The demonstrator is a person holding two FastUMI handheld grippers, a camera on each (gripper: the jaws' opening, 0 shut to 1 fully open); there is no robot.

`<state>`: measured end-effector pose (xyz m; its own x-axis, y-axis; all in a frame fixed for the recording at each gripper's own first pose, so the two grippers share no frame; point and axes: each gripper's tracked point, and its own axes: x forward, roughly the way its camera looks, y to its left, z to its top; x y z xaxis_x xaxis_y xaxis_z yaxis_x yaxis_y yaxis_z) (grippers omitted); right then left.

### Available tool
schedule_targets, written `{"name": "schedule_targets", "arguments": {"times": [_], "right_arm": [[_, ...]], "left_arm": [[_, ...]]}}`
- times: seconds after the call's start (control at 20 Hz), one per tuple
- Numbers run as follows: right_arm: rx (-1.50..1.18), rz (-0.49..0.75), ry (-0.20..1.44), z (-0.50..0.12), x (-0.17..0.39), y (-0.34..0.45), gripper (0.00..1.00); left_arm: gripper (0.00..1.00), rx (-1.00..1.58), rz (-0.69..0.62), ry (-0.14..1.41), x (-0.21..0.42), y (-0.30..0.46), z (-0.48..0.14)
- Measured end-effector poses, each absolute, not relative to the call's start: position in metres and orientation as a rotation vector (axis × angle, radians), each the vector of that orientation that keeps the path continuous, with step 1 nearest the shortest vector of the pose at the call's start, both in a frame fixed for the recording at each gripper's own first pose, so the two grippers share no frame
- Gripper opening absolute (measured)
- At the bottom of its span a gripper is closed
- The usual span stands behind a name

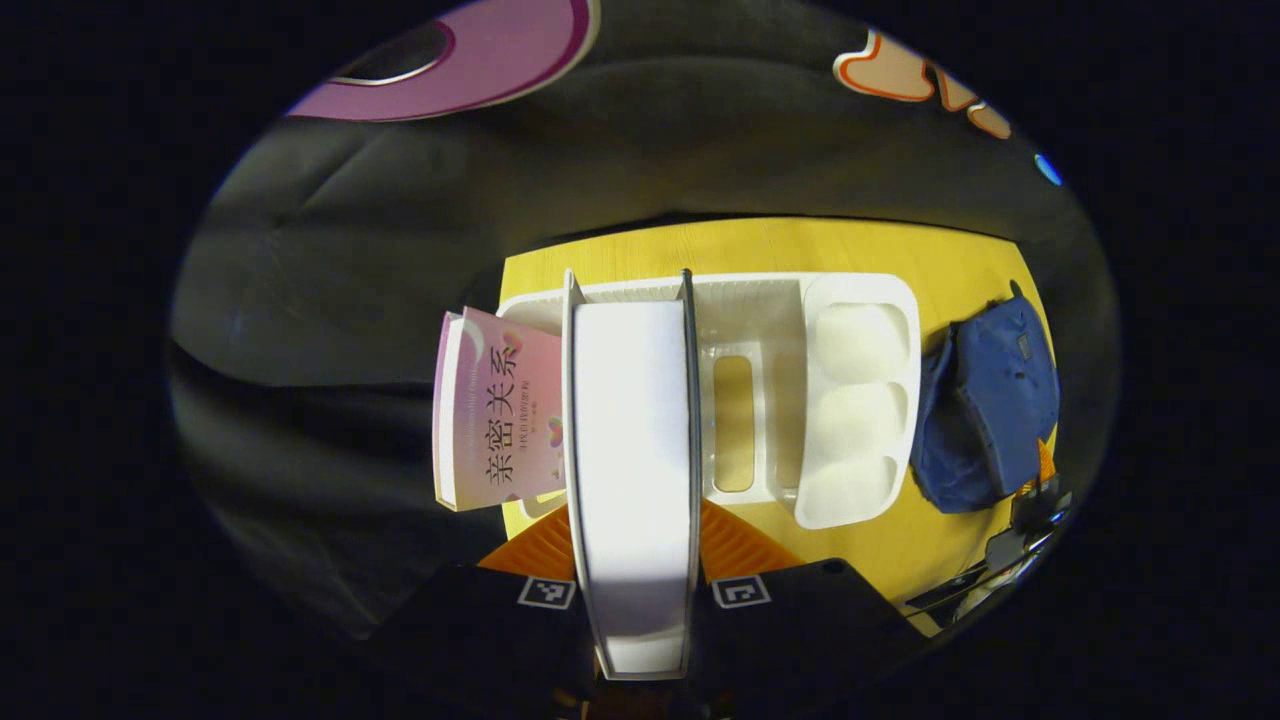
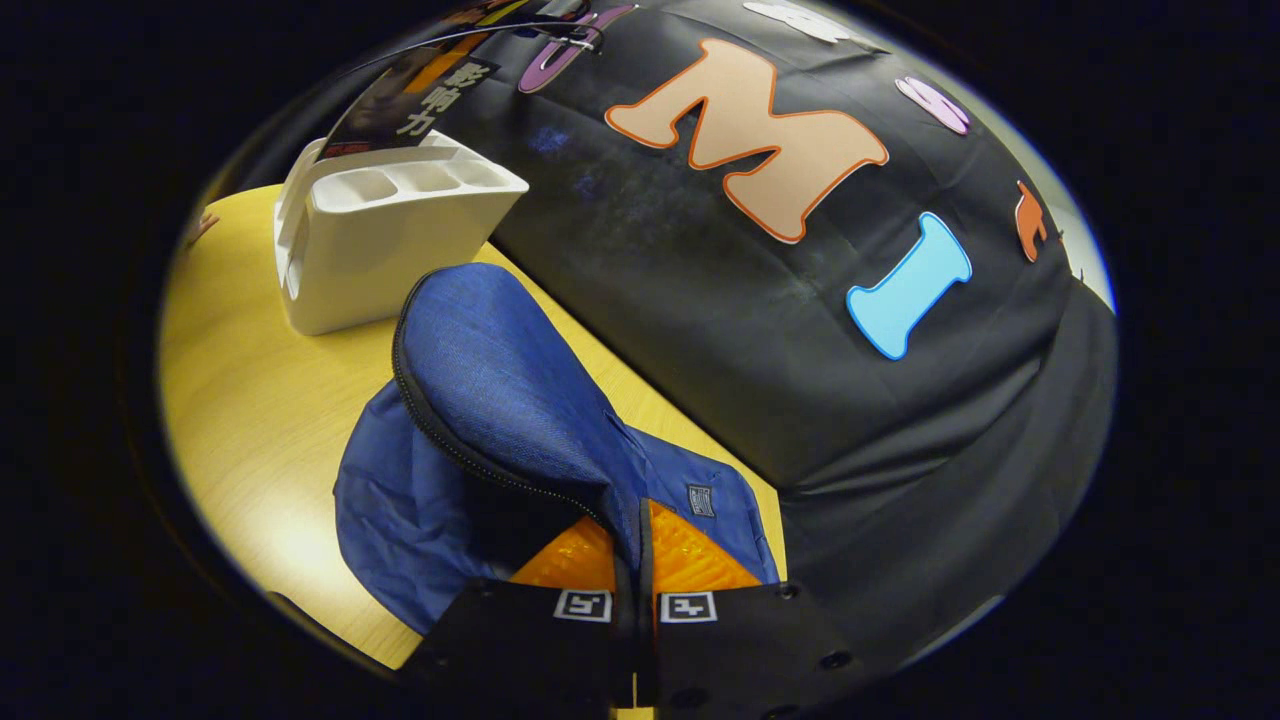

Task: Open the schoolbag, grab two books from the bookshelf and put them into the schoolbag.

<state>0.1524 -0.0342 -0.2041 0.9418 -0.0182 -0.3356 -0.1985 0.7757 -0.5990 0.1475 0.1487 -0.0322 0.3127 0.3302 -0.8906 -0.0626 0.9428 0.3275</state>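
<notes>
Your left gripper [image 1: 633, 560] has its fingers pinching a white-paged book [image 1: 630, 450], held above the white bookshelf [image 1: 760, 380] on the yellow bench [image 1: 900, 560]. A pink book [image 1: 497, 410] stands at the shelf's left end. Your right gripper [image 2: 635, 570] has its fingers pressed together on the blue schoolbag's [image 2: 500, 400] fabric edge, right of the bookshelf, its zipper open.

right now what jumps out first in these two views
A thick white-paged book stands clamped in the left claw, lifted over the white plastic bookshelf. A pink-covered book leans at its left end. The right claw pinches the blue fabric schoolbag flap.
</notes>
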Motion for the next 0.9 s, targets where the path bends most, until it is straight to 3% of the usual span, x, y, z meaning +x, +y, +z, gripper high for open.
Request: {"name": "schedule_targets", "arguments": {"times": [0.6, 0.9], "right_arm": [[-0.558, 0.095, 0.324, -0.194, 0.157, -0.046, 0.04], [-0.455, 0.082, 0.328, -0.189, 0.156, -0.054, 0.07]], "left_arm": [[0.35, 0.180, 0.216, 1.029, 0.139, 0.070, 0.049], [0.35, 0.044, 0.105, 0.942, 0.123, 0.005, 0.069]]}}
